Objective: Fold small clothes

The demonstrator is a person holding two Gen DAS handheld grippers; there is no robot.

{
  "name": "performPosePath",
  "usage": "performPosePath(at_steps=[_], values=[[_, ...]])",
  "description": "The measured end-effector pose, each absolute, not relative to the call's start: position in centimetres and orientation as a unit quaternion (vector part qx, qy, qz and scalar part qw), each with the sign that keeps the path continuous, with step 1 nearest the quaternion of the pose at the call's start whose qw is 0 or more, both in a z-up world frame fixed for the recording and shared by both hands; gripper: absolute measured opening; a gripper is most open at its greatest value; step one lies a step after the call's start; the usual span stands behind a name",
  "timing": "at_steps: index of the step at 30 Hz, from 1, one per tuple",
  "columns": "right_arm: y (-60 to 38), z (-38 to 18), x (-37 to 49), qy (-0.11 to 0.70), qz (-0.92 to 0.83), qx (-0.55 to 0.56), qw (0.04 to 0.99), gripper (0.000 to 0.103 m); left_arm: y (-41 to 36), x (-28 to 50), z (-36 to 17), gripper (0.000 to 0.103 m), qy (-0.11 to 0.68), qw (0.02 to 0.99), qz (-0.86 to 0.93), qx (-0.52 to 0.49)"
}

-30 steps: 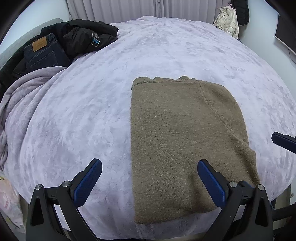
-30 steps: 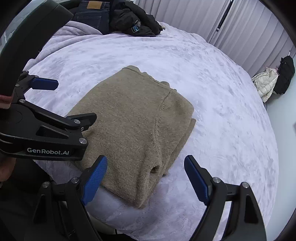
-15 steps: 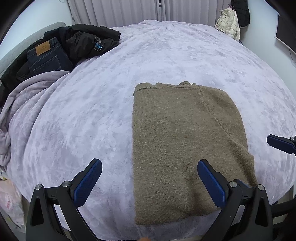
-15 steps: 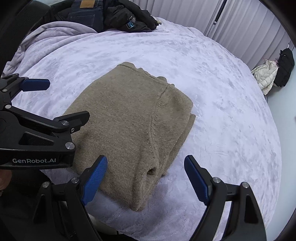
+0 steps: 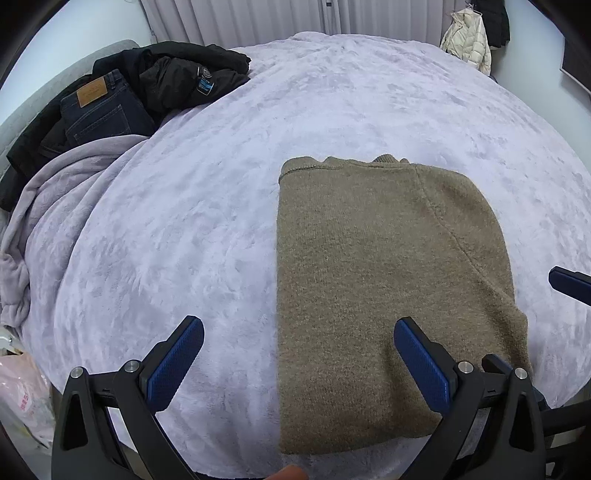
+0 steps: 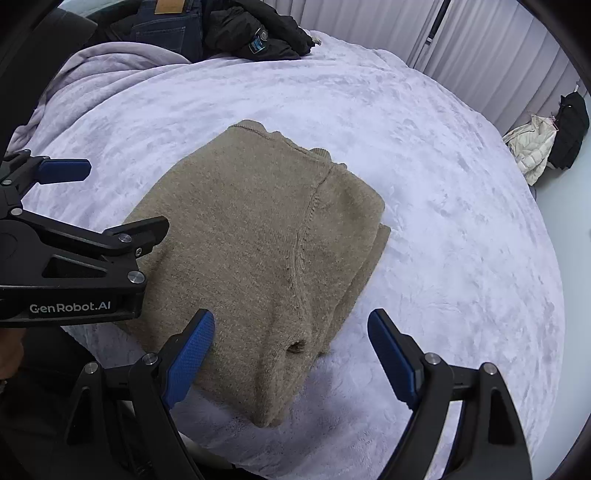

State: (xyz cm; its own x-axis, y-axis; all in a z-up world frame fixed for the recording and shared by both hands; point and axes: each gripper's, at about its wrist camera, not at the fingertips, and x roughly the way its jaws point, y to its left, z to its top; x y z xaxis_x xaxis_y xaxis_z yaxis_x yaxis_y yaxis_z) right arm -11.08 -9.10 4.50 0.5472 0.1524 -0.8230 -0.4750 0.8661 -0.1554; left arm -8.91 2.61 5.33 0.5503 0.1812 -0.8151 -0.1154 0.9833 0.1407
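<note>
Little has moved since a second ago: both grippers keep their stations above the near edge of the bed (image 5: 332, 122), tilted steeply down, and the folded sweater (image 5: 373, 288) lies as it did.

Left gripper (image 5: 298, 360): fingers spread wide, nothing between the pads, hovering over the sweater's near left corner; one blue pad is over bare blanket, the other over the knit. Right gripper (image 6: 290, 356): likewise wide open and empty, poised over the sweater's near right corner.

Sweater (image 6: 258, 254) sits toward the near edge of the bed, folded to a rectangle, collar end away.

Left view alone: a fingertip at the bottom rim, a pink bag (image 5: 22, 395) off the left edge of the bed. Right view alone: stacked layers along the sweater's right side, the left gripper's body (image 6: 74, 254) seen from the side.

Far left corner: jeans (image 5: 99, 110) and black jacket (image 5: 184, 77). Beyond the far edge: curtains (image 5: 258, 18) and a hanging white coat (image 5: 467, 37).
</note>
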Motion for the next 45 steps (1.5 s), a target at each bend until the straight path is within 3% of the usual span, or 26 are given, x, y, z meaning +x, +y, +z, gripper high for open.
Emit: performPosePath(at_steps=[45], values=[[-14.8, 5.3, -11.0, 0.402, 0.212, -0.124, 0.882, 0.088, -2.1, -9.4, 7.7, 0.103, 0.459, 0.876, 0.112, 0.094]])
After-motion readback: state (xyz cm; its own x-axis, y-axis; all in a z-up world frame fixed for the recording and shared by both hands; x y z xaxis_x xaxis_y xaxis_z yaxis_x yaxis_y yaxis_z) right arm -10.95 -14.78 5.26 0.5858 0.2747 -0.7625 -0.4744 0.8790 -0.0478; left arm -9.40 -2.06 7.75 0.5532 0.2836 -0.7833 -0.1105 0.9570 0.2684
